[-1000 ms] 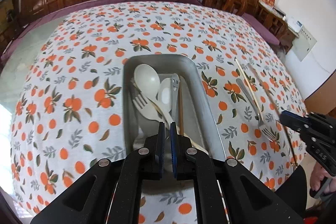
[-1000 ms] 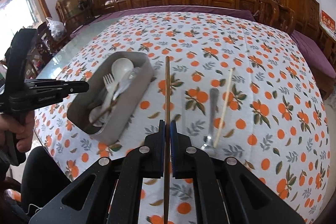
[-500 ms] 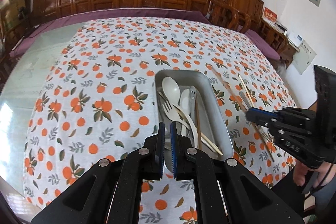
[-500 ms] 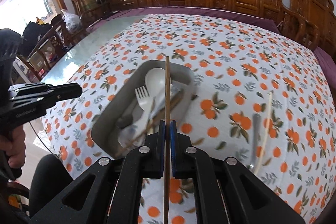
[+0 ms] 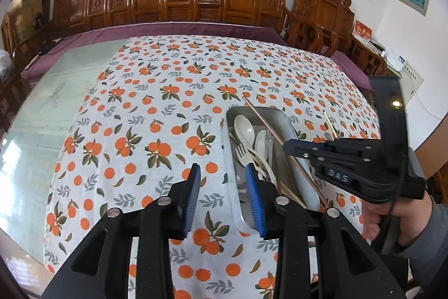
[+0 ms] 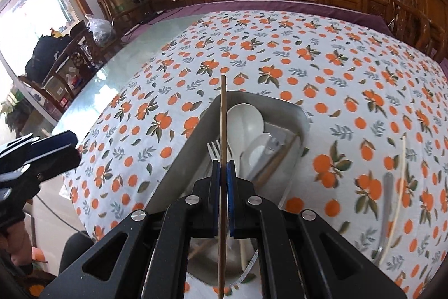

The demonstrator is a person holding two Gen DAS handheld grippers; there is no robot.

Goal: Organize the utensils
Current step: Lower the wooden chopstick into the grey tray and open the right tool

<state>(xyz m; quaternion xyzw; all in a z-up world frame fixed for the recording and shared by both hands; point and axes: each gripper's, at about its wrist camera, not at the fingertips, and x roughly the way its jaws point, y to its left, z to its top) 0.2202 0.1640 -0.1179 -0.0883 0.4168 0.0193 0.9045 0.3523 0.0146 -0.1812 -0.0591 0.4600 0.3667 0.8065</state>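
While viewed from the left wrist: left gripper (image 5: 222,191) jaws just been opening, nothing between, hovering at near-left rim of grey metal tray (image 5: 285,119). Inside already: white plastic spoons (image 5: 244,128), pale fork (image 5: 241,153), chopsticks. Open flowered tablecloth (image 5: 156,114) to the left, room to pull away.

From the right wrist: right gripper (image 6: 222,196) clamped on thin brown wooden chopstick (image 6: 223,116), poised over tray, not yet released. Left outside: metal fork (image 6: 385,215) and pale chopstick (image 6: 401,187), right of tray, near table edge.
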